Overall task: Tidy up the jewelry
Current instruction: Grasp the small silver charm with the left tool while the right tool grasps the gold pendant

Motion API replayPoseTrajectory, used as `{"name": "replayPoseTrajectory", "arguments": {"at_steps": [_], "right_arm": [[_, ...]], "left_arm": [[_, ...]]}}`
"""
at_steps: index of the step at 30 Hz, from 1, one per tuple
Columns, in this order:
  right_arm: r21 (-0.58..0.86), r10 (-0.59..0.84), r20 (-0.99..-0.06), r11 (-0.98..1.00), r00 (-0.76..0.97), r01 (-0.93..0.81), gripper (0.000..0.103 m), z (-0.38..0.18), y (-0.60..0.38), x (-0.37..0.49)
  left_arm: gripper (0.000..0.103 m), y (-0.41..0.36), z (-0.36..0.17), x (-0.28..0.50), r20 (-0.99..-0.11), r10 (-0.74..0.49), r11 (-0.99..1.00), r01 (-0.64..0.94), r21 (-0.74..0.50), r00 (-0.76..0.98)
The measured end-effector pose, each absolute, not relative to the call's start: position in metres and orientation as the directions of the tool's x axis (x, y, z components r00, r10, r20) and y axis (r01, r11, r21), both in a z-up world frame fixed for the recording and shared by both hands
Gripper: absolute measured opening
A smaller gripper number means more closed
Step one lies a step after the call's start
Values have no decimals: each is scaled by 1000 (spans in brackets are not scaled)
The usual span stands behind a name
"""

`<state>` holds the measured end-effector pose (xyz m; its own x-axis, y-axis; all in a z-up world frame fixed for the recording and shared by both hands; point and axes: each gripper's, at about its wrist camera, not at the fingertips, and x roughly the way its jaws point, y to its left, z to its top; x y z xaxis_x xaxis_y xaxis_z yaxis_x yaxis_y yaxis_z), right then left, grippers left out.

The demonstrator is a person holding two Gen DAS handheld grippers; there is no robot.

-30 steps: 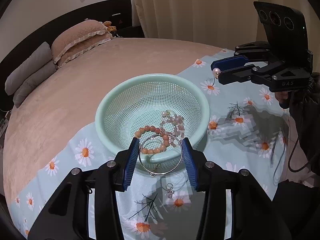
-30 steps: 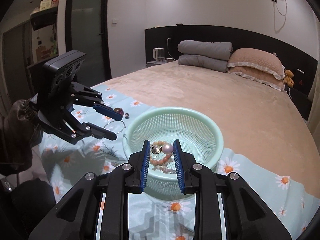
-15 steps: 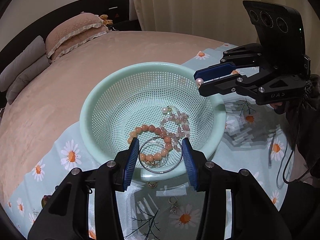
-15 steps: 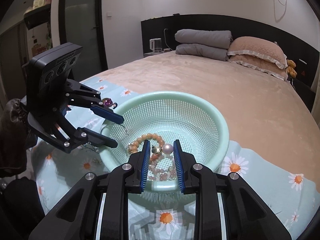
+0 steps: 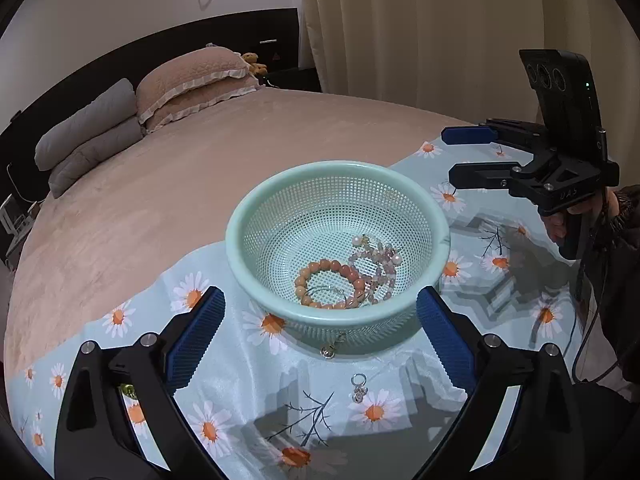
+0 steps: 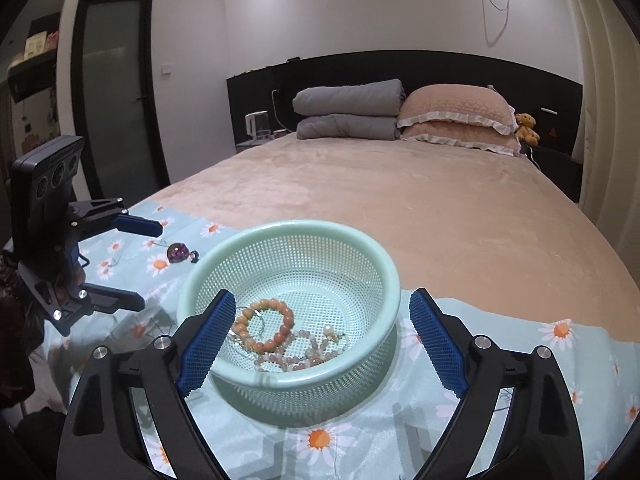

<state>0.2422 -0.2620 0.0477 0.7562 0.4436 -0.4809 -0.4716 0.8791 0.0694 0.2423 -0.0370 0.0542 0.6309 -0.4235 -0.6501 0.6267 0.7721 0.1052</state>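
Mint basket (image 5: 280, 208) between both opening claws, nothing gripped; charms (image 5: 359, 387) on cloth.

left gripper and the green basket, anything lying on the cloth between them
Yes, in the left wrist view two small pieces lie on the daisy cloth between the opening left gripper and the basket: a gold charm by its base and a silver ring charm nearer.

Left tool (image 5: 320, 338) and right tool (image 6: 322, 336): black angular frames with silver screws, ribbed blue finger pads (image 5: 196, 336), three-lens camera block, black cable, dark sleeve (image 5: 624, 216).
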Motion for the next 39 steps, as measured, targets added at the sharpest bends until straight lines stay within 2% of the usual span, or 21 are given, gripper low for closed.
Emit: {"name": "replayPoseTrajectory", "arguments": {"at_steps": [10,20,24,27,29,33,39], "right_arm": [[77,433,-531,881,729,-467,86,40,-262,217],[123,443,-595,875,671,-468,86,0,-266,204],[142,451,-627,868,635,-476,86,-18,-260,204],[150,462,-647,857,606,-493,86,-29,-251,203],[154,471,-656,848,589,-507,86,-34,-244,202],[163,499,-674,820,545,-549,86,-41,-225,202],[164,543,-672,772,503,-614,86,-43,-191,202]], "left_arm": [[95,-33,28,216,-698,-442,763,646,39,564],[66,-50,-25,226,-799,-411,754,656,-28,439],[60,-53,-40,233,-820,-401,758,651,-45,410],[43,-52,-48,237,-825,-406,763,642,-69,394],[27,-50,-49,241,-822,-423,763,639,-96,381],[11,-41,-51,246,-825,-426,770,627,-115,372],[11,-25,-49,245,-820,-415,788,607,-108,393]]}}
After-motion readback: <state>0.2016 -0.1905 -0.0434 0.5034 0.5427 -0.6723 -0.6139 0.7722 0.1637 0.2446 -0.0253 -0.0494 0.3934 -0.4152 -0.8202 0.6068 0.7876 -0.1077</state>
